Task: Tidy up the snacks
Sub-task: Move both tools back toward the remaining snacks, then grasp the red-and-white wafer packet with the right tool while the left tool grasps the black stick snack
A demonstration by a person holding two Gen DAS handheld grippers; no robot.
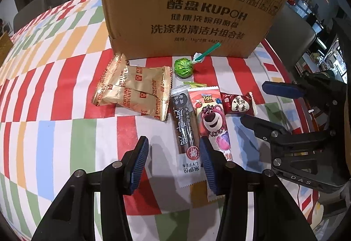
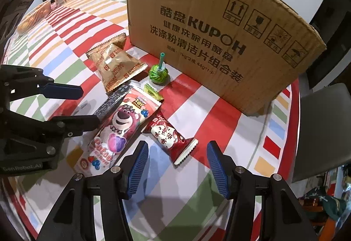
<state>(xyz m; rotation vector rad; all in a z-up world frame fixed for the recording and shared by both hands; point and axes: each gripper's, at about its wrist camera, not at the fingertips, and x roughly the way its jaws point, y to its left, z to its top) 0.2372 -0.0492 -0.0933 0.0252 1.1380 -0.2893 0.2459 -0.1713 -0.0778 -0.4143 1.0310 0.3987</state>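
between left fingers [image 1: 140, 160], dark snack strip [image 1: 185, 127]

The left gripper [image 1: 173, 163] is built of matte black angular arms tipped with ribbed blue pads [image 1: 139, 162], joined by round silver screw heads. The right gripper [image 2: 177, 167] shares the same black frame, blue ribbed pads [image 2: 138, 171] and silver fasteners. White lettering marks both housings: "DAS" on the right, "GenRobot.AI" on the left.
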